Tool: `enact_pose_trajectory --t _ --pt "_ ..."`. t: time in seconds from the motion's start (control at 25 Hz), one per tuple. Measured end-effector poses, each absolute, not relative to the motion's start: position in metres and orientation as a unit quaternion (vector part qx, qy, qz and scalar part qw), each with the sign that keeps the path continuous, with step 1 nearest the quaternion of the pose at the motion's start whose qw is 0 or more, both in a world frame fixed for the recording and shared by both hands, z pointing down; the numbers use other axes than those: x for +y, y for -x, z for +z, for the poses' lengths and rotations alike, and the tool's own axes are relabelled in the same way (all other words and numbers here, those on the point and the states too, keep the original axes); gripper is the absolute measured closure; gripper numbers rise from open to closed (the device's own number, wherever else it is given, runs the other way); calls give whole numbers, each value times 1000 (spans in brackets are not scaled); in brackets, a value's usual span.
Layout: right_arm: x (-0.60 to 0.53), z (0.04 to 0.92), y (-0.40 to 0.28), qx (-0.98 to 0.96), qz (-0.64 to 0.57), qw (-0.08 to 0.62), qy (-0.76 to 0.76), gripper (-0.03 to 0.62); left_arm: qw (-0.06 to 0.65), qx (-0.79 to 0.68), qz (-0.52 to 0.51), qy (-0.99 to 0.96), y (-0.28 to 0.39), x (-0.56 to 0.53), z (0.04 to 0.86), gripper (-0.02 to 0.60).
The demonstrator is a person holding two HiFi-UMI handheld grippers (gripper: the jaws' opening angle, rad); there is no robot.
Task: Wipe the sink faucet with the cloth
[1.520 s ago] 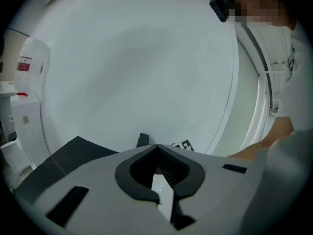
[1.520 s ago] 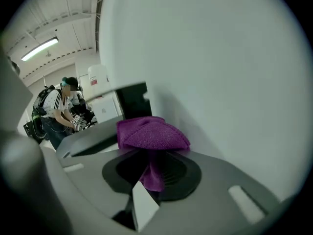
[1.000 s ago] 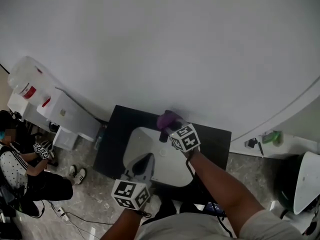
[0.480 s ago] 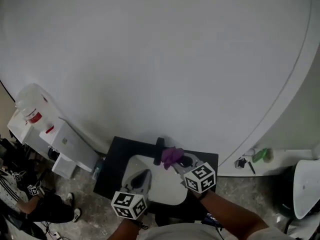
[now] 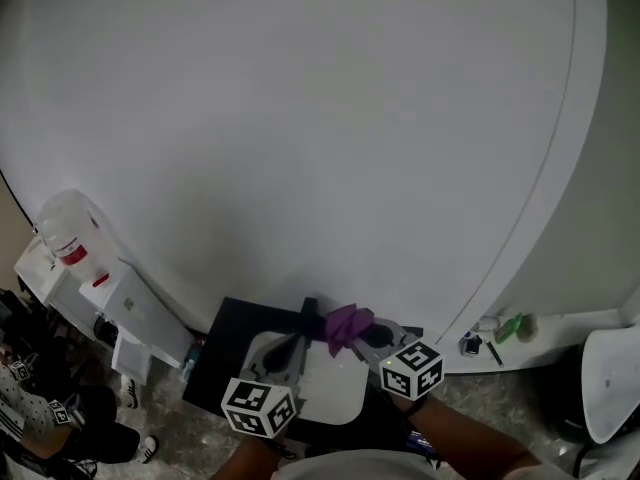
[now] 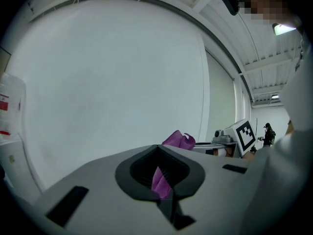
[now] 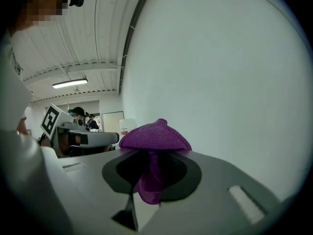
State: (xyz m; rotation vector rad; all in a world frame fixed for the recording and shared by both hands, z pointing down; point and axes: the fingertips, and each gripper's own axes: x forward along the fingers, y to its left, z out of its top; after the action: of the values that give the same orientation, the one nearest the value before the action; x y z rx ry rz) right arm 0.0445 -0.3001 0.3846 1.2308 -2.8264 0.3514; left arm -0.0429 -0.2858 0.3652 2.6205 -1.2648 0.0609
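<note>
right gripper [image 7: 149,175] clenched on cloth [image 7: 154,135] beside faucet [image 5: 309,311]; left gripper [image 6: 164,194] closed on a purple scrap [image 6: 158,180]. likely risk: thin pinch slips under wiping drag, dropping cloth into sink [image 5: 335,393].

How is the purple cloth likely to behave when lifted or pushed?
Probably floppy: the purple cloth bunches over the right gripper and a tail droops between its jaws. Likely light, since one pinch holds it up. Its knitted-looking surface should grip rather than slip.
</note>
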Motion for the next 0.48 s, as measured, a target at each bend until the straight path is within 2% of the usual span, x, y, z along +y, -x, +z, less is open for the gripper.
enact_pose_trajectory --t 0.48 --pt "-295 385 -55 -913 102 31 -394 528 127 -430 28 -893 32 -285 373 577"
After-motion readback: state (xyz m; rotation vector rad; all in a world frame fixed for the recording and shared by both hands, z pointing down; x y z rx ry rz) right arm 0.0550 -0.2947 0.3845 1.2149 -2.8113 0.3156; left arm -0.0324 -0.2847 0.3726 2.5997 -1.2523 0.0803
